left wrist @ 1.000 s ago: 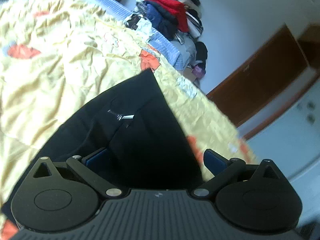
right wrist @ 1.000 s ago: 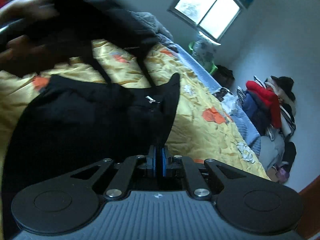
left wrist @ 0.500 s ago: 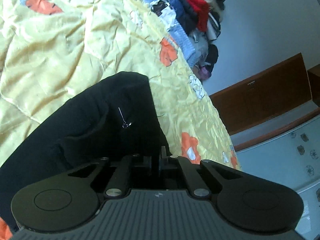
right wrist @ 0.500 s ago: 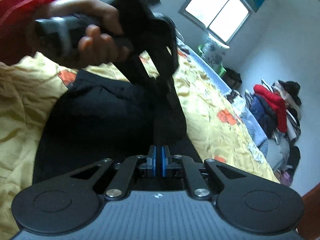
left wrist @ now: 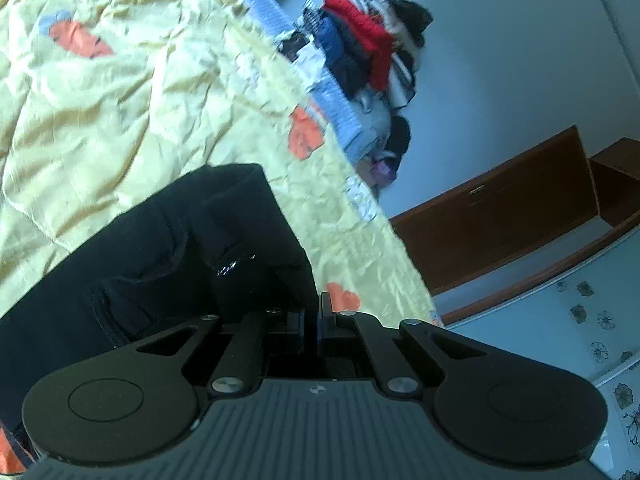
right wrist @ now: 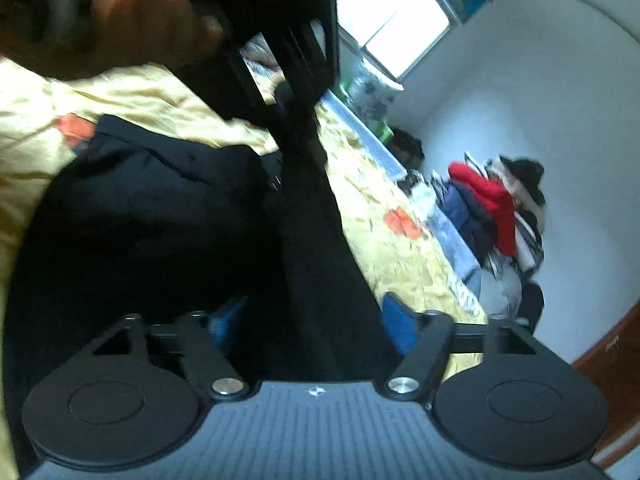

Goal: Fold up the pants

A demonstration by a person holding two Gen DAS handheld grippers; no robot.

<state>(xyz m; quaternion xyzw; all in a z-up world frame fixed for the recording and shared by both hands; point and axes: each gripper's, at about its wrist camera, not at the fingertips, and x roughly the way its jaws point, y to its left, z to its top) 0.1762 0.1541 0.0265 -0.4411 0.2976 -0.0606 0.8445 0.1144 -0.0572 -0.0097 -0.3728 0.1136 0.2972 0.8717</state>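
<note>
The black pants [left wrist: 168, 248] lie bunched on the yellow bedspread [left wrist: 120, 112]. My left gripper [left wrist: 312, 320] is shut on an edge of the black pants, the cloth pinched between the blue pads. In the right wrist view the pants [right wrist: 160, 232] spread under my right gripper [right wrist: 312, 320], which is open, its blue pads [right wrist: 394, 322] apart with black cloth lying between them. The other gripper [right wrist: 288, 40], held by a hand [right wrist: 132, 16], rises at the top with a strip of pants hanging from it.
A pile of clothes [left wrist: 368, 56] sits past the bed's far edge, also in the right wrist view [right wrist: 492, 208]. A brown wooden cabinet [left wrist: 504, 216] stands by the wall. A bright window [right wrist: 396, 28] is at the far end.
My left gripper closed on the pants edge and lifted it. My right gripper, shut until half a second ago, has now opened.
</note>
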